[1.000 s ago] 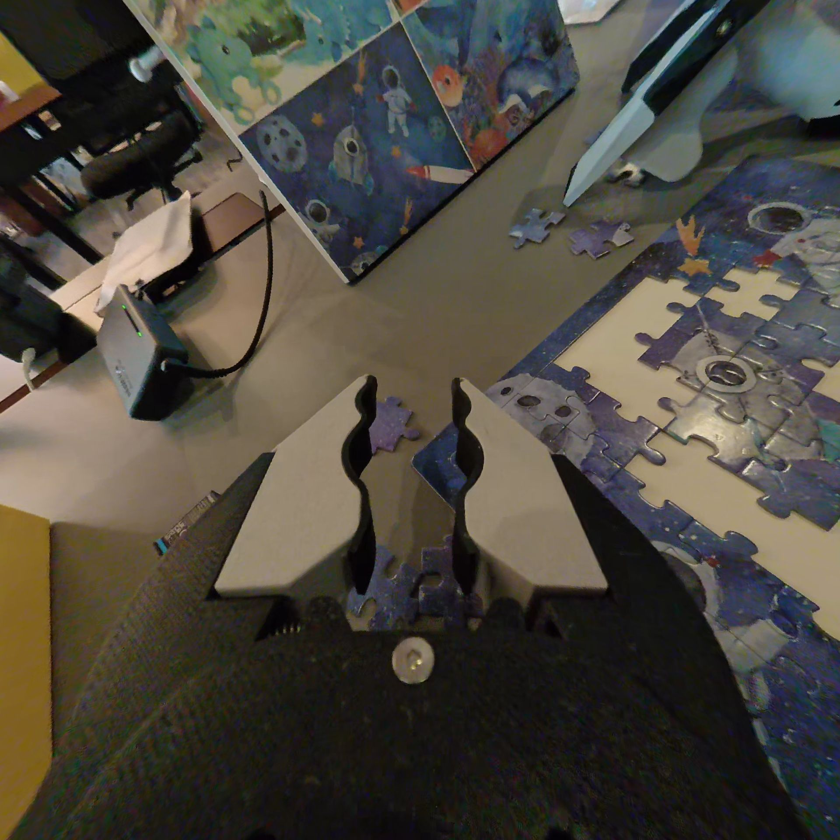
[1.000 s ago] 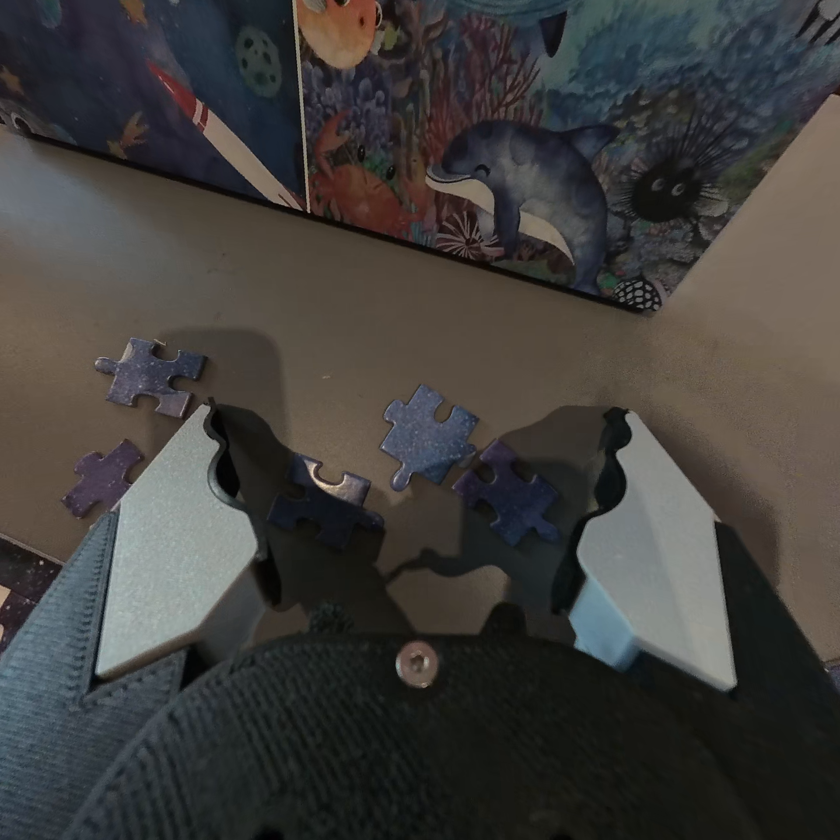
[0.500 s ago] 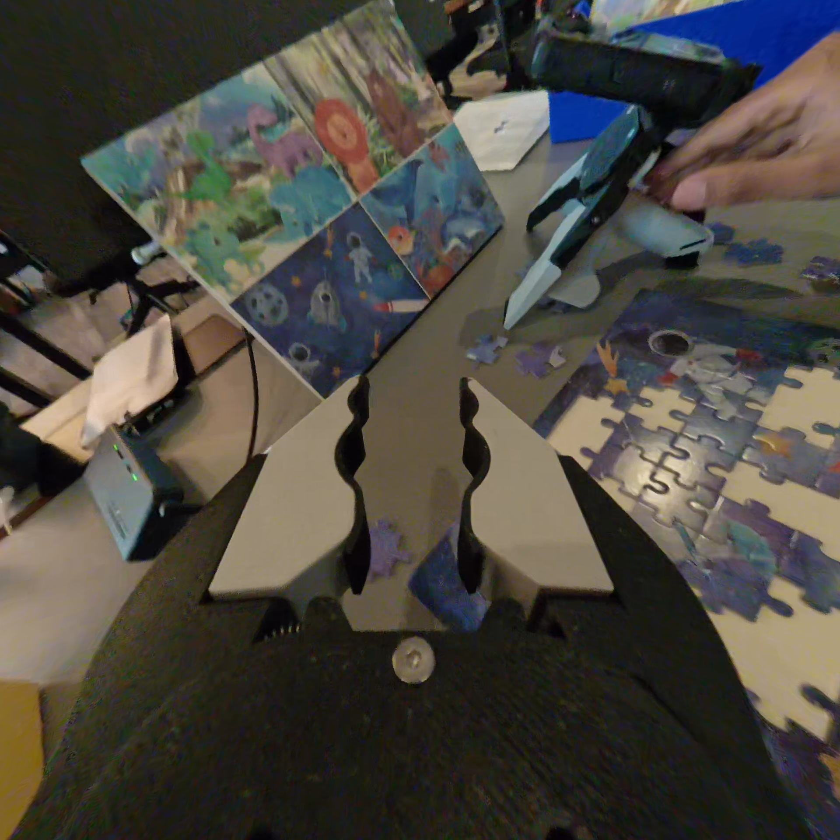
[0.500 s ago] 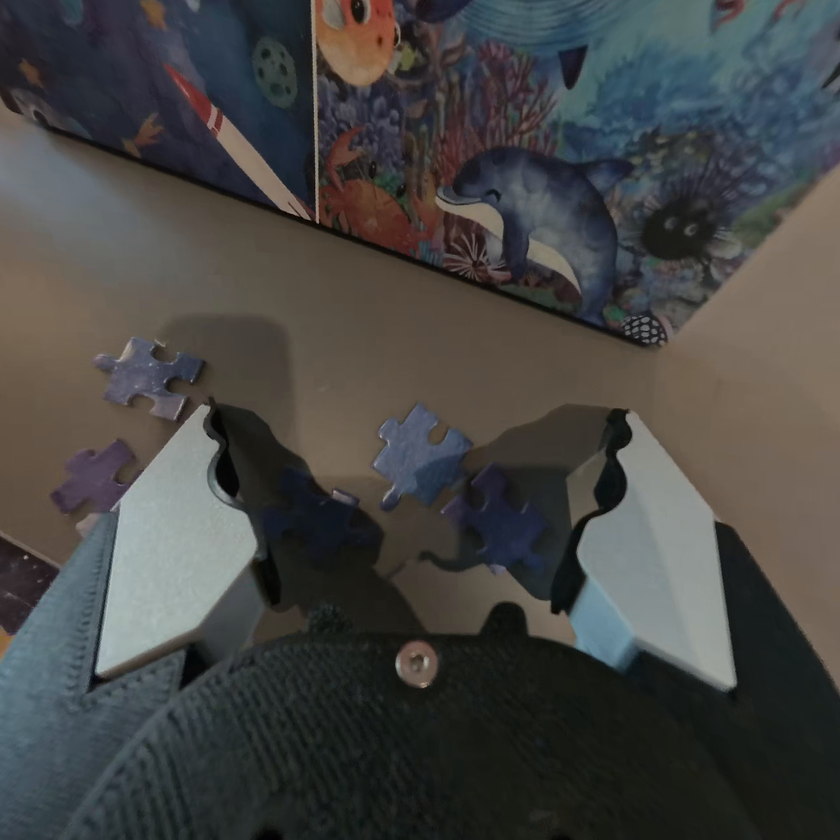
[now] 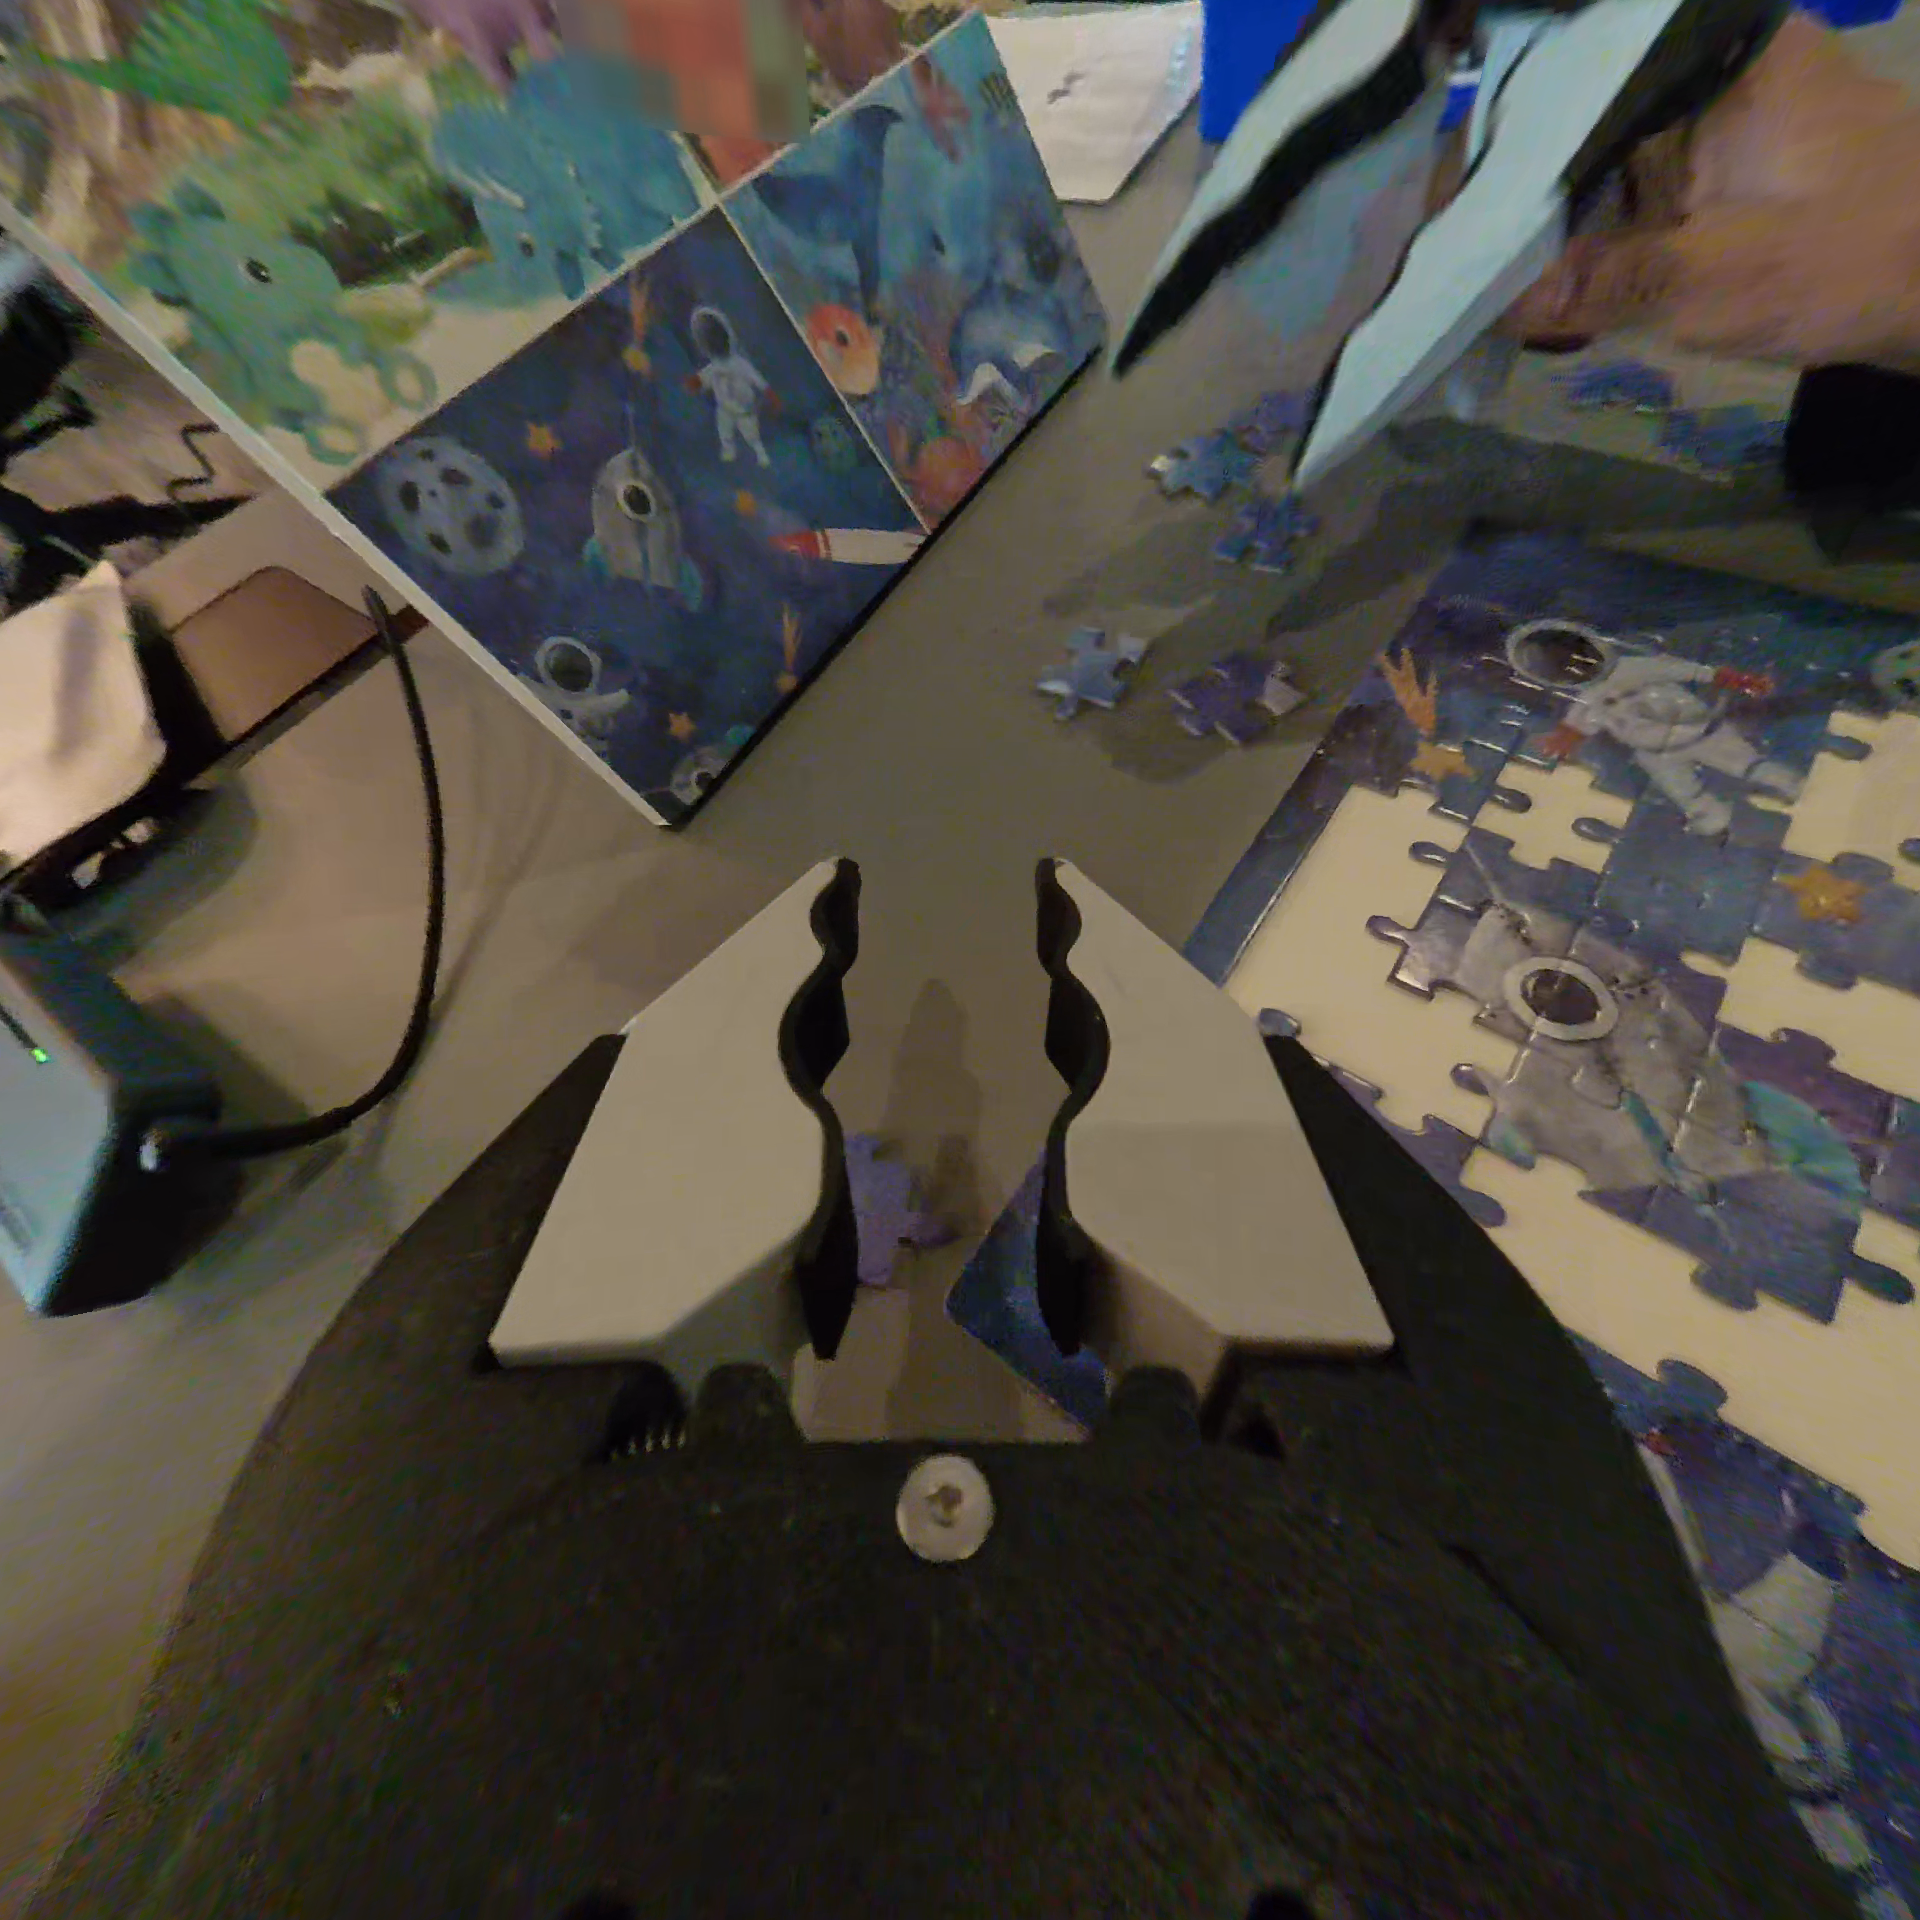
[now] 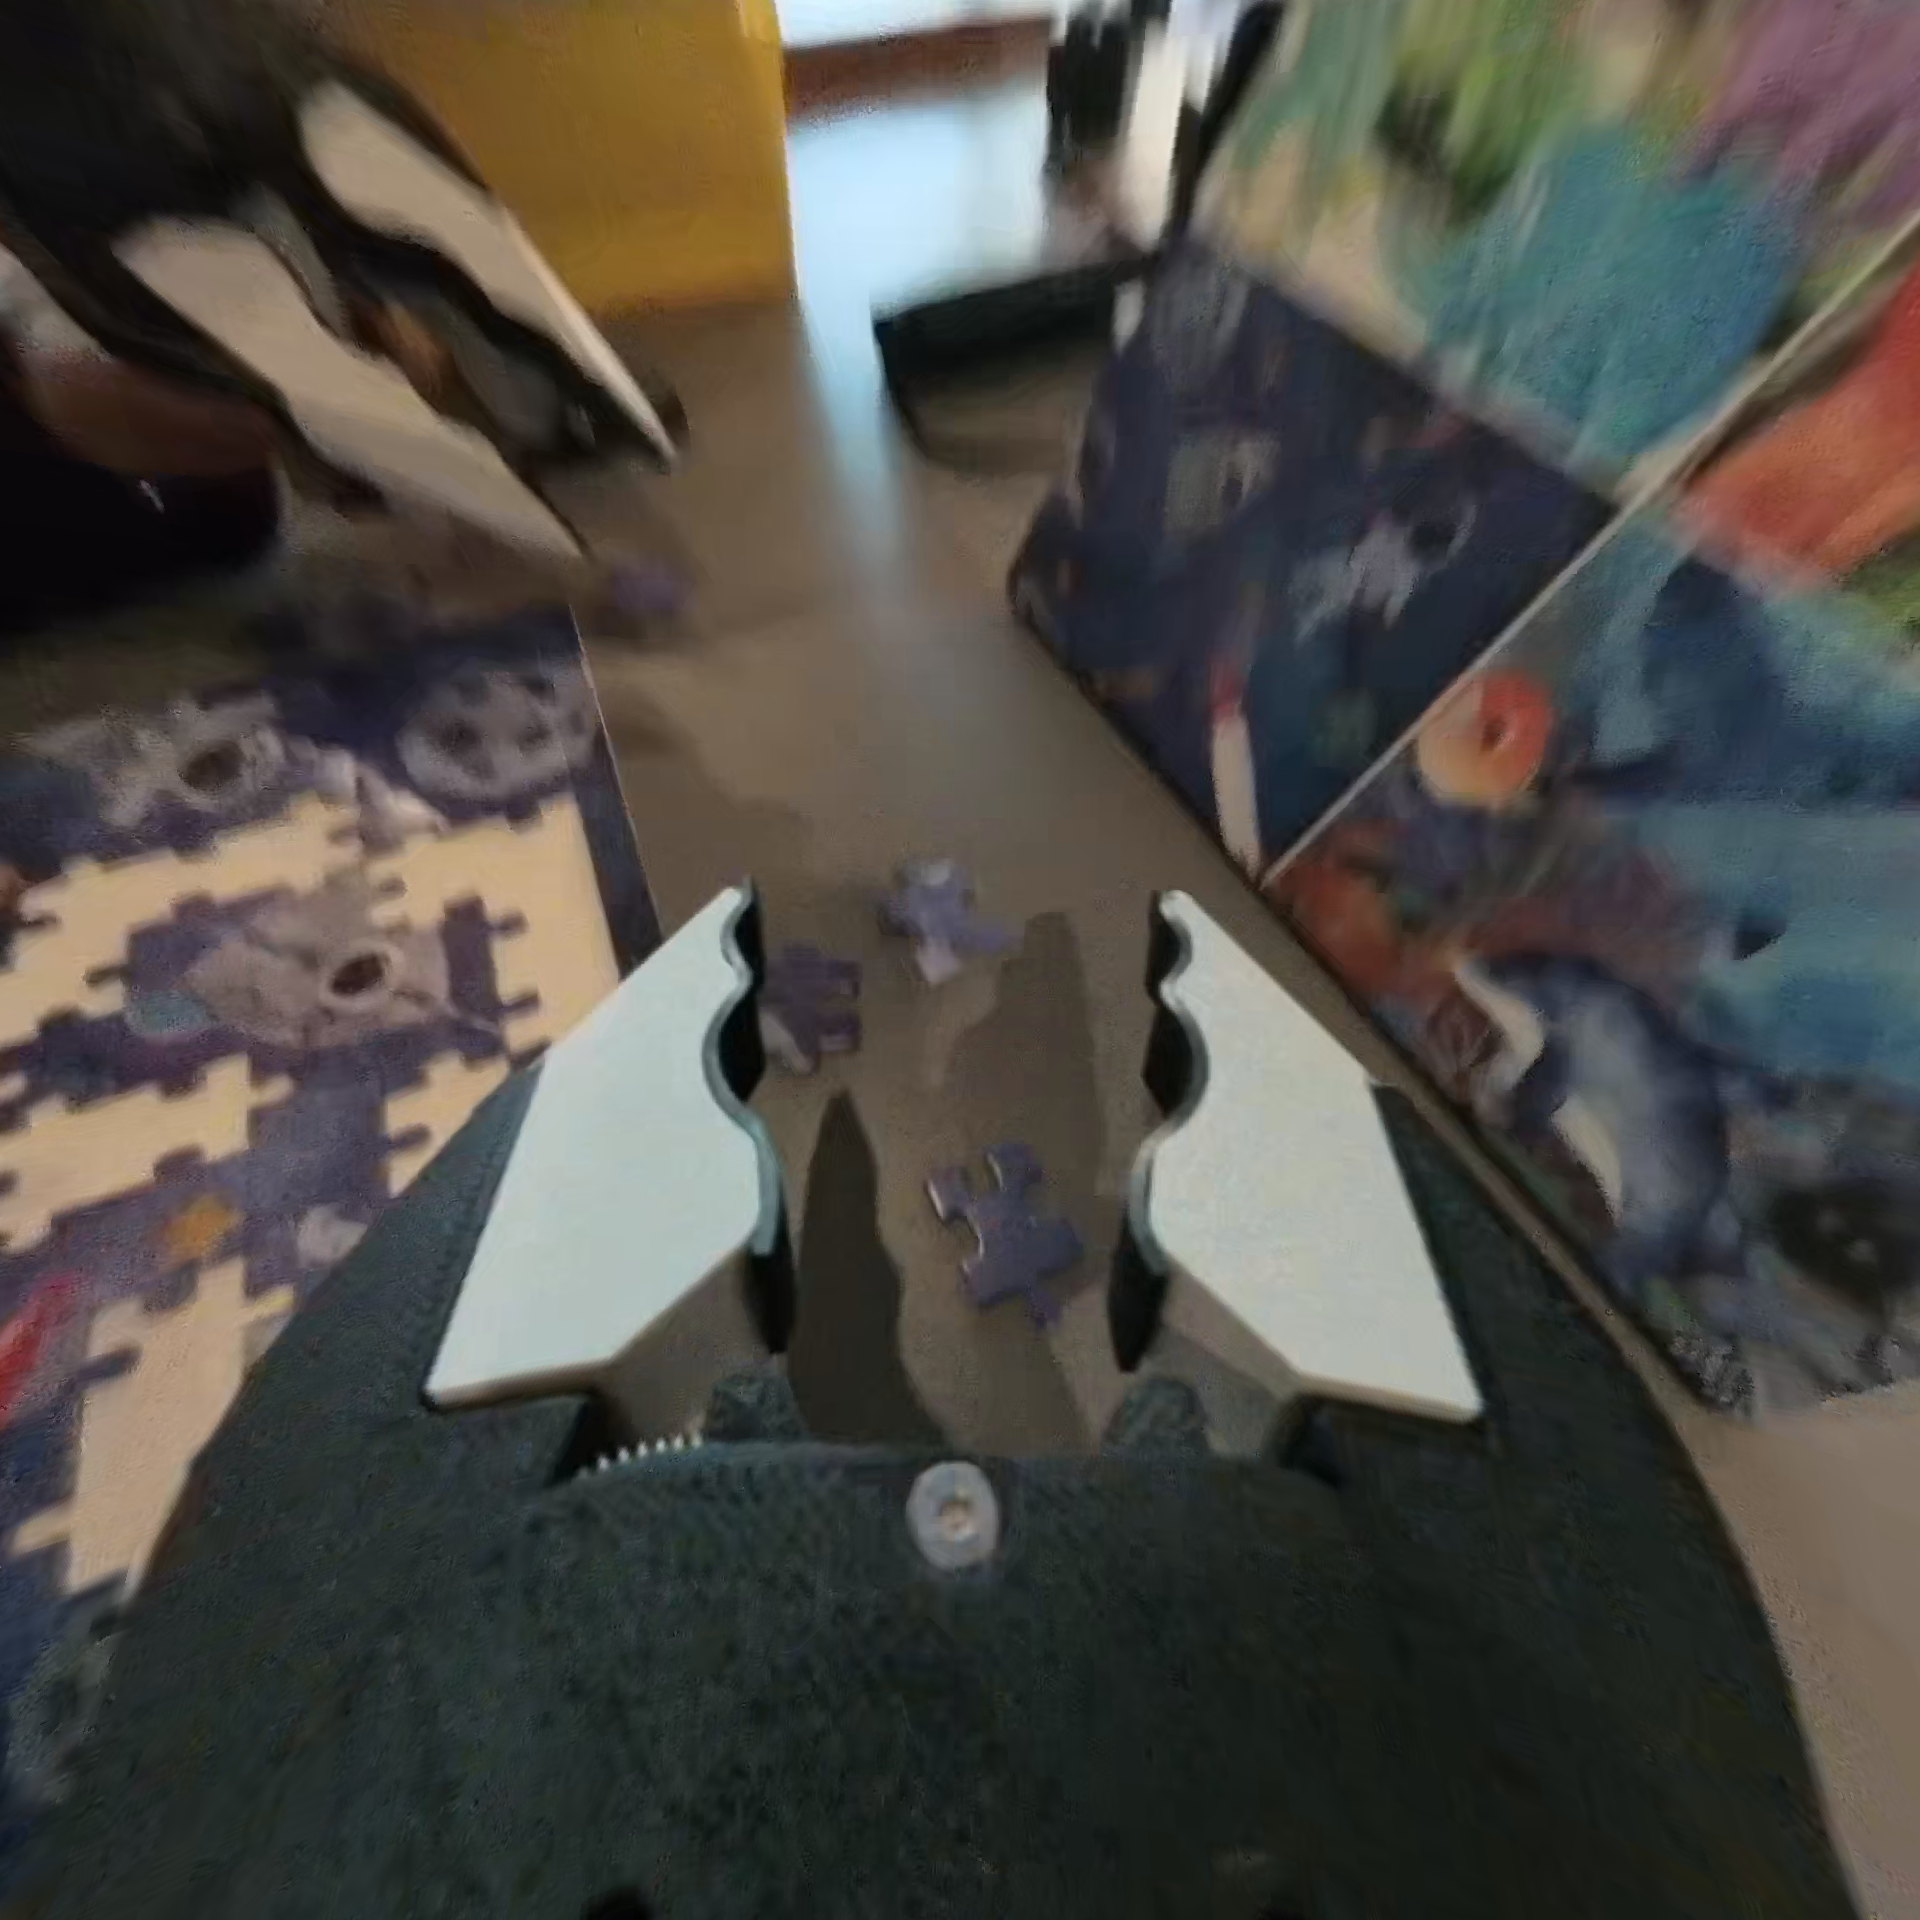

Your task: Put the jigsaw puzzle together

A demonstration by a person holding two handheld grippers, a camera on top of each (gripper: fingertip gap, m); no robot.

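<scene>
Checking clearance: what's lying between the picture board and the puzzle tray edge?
In the left wrist view, loose puzzle pieces lie on the grey table between the picture board and the puzzle tray. The right wrist view, though blurred, shows the same.

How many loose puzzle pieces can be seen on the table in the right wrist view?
4 loose pieces: one between the right gripper's fingers, one partly behind a finger, one just beyond the tips, one far off near the left gripper. Others may be hidden.

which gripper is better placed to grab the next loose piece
Probably the right gripper: open, with a loose piece lying between its fingers. The left gripper, open too, has only one purple piece near its base.
</scene>
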